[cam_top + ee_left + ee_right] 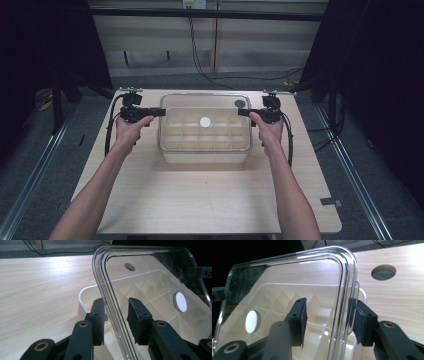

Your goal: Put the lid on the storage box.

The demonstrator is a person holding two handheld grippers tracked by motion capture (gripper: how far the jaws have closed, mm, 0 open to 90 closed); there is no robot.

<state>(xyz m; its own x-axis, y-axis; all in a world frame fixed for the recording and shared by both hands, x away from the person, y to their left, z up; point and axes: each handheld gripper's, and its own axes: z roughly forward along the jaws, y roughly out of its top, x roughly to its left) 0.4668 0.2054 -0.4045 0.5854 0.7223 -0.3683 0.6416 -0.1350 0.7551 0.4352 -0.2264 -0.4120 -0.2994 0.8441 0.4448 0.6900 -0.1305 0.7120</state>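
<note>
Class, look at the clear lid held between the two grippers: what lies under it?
Under the clear lid sits a cream box split by dividers into compartments; those visible through the lid look empty. A white disc on the lid hides a small patch, and glare blurs the far corners.

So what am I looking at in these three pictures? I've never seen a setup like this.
A person at a wooden table holds a hand-operated two-jaw gripper in each hand. One picture looks down from above; the other two come from cameras riding on the grippers, looking along their black jaws. On the table stands a cream divided storage box. The left gripper and the right gripper each straddle an end of its clear plastic lid, over the box. At the right gripper, gaps show between pads and lid.
</note>
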